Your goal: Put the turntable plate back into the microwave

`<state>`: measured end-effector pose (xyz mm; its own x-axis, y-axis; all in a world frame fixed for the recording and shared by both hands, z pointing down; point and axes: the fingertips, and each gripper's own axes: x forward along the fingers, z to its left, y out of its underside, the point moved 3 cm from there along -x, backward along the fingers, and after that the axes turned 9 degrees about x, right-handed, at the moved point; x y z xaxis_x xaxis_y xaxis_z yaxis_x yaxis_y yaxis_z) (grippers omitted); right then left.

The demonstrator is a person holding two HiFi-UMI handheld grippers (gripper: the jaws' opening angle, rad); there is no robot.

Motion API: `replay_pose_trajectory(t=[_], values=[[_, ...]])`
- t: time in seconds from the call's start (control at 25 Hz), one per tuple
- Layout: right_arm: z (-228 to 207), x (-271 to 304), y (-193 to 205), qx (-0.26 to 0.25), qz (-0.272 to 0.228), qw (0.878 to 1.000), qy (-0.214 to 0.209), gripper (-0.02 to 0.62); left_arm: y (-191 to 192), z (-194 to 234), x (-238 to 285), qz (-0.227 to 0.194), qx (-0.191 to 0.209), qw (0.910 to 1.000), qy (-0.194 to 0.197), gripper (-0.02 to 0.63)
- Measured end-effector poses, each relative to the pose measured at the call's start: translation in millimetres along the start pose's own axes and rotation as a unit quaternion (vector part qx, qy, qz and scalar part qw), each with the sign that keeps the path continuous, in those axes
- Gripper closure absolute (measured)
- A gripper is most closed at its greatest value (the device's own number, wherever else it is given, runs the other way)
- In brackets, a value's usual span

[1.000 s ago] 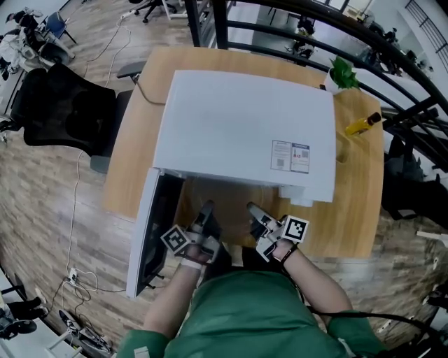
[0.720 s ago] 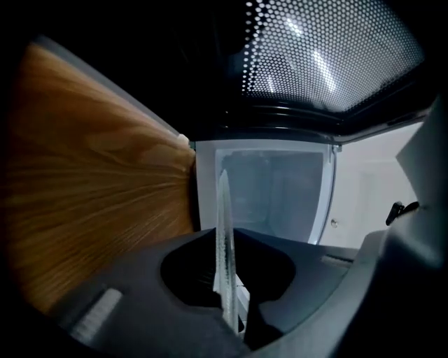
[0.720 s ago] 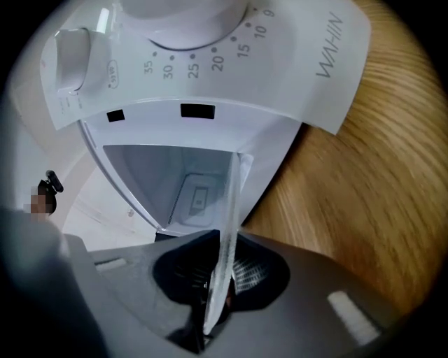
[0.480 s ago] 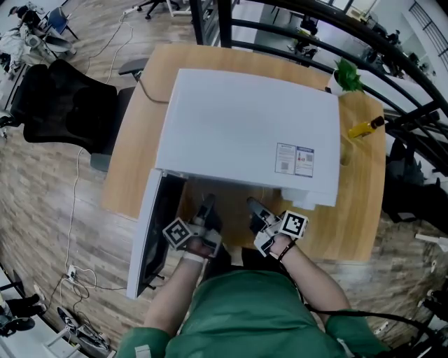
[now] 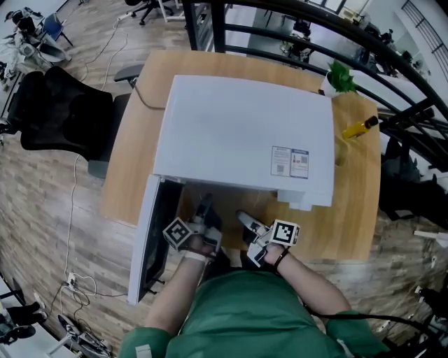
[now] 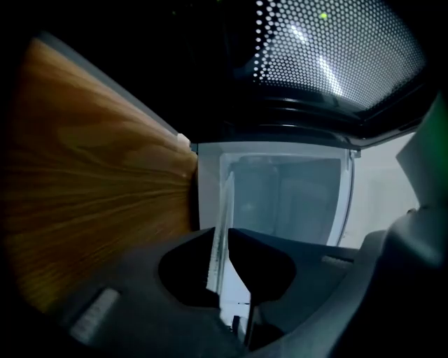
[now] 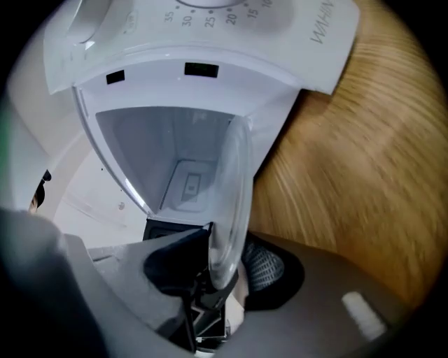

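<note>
From the head view a white microwave (image 5: 238,129) is seen on a wooden table (image 5: 129,168), its door (image 5: 150,238) swung open at the lower left of the frame, with a black chair (image 5: 63,108) at the upper left and a plant (image 5: 341,73) and a yellow bottle (image 5: 362,126) at the upper right. The left gripper (image 5: 204,206) and right gripper (image 5: 245,220) are held side by side just below the microwave's front edge, but the glass plate cannot be made out there. It is shown only in the gripper views, edge-on before the open white inside of the microwave. In the left gripper view the left gripper (image 6: 220,241) is pinched narrowly on the rim of the glass plate (image 6: 225,199), no gap being visible, though its jaws have just been easing apart; the dotted screen of the door (image 6: 336,49) fills the top of that frame and the table (image 6: 91,182) its left. In the right gripper view the right gripper (image 7: 234,259) has just been spread wide: the glass plate (image 7: 234,189) stands between its jaws, against the left-hand jaw and clear of the ribbed pad on the right. The dial panel (image 7: 210,21) is seen only here, at the top
</note>
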<state>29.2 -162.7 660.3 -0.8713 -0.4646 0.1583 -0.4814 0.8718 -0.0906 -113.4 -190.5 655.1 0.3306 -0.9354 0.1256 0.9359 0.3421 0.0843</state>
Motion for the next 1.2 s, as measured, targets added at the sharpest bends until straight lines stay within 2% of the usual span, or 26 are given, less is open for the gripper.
replay_pose_trajectory(t=[0.12, 0.28, 0.64, 0.68, 0.88, 1.0, 1.2], values=[[-6, 0, 13, 0.007, 0.005, 1.000, 0.018, 0.437, -2, -1, 6, 0.000, -0.001, 1.0000, 0.001, 0.561], [0, 9, 21, 0.006, 0.014, 1.000, 0.004, 0.445, -4, 1, 12, -0.002, 0.005, 1.0000, -0.003, 0.561], [-2, 16, 14, 0.018, -0.014, 0.999, 0.031, 0.506, -9, 13, 22, -0.005, 0.025, 0.9992, -0.030, 0.561], [-4, 15, 13, 0.022, -0.017, 0.999, 0.034, 0.539, -9, 12, 23, -0.001, 0.031, 0.9990, -0.033, 0.561], [-6, 14, 6, 0.040, -0.031, 0.998, 0.023, 0.552, -4, 10, 23, 0.037, 0.070, 0.9962, -0.036, 0.534], [-4, 14, 1, 0.041, -0.034, 0.998, 0.019, 0.552, 1, 10, 15, 0.047, 0.068, 0.9961, -0.033, 0.482], [-4, 17, -10, 0.039, -0.042, 0.998, 0.016, 0.552, 17, 2, -4, 0.068, 0.061, 0.9956, -0.020, 0.466]])
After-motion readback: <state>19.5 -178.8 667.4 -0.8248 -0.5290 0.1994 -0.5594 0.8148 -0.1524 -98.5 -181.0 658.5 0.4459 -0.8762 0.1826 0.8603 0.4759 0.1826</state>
